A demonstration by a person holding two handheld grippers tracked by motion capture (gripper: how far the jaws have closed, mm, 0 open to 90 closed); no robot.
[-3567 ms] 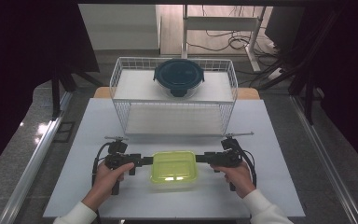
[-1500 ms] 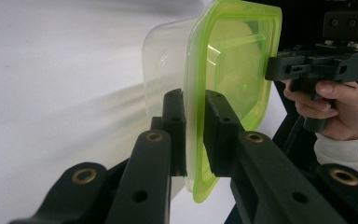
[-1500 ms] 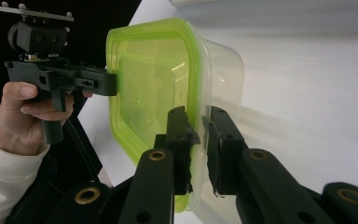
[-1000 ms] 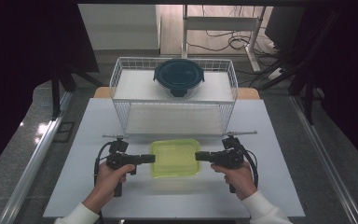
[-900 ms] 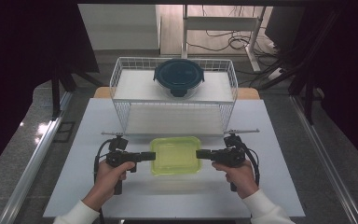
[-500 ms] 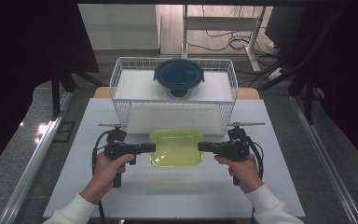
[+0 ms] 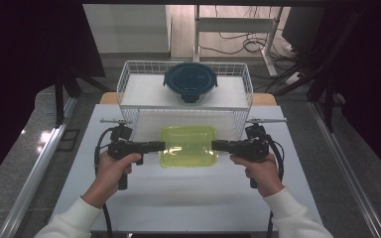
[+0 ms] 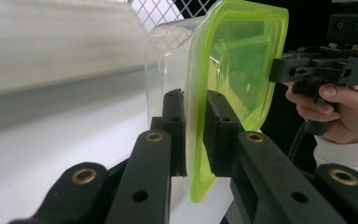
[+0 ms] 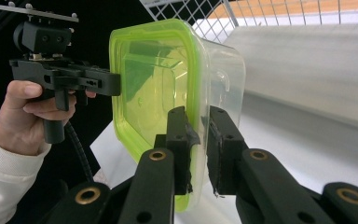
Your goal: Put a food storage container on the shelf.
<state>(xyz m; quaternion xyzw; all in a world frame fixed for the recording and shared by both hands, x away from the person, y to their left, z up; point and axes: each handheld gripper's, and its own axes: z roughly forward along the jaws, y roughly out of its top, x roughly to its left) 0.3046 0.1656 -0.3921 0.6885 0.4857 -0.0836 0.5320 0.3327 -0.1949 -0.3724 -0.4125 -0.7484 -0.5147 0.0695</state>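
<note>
A clear container with a yellow-green lid [image 7: 187, 145] hangs above the white table [image 7: 178, 198], just in front of the wire basket. My left gripper [image 7: 159, 146] is shut on its left rim and my right gripper [image 7: 216, 145] is shut on its right rim. In the left gripper view the jaws [image 8: 195, 100] pinch the lid's edge [image 8: 237, 60], and the right gripper [image 8: 279, 70] shows on the far side. From the right gripper view the jaws [image 9: 196, 116] clamp the rim of the container [image 9: 154, 79], with the left gripper [image 9: 114, 84] opposite.
A white wire basket [image 7: 124, 84] stands at the back of the table with a dark blue round lidded container [image 7: 191, 82] inside it. Bare table lies in front of the hands. Dark curtains and chair legs flank the table.
Both hands have lifted the container off the table and carried it away from the person, toward the basket's front wall. The grips on its two rims are unchanged.
</note>
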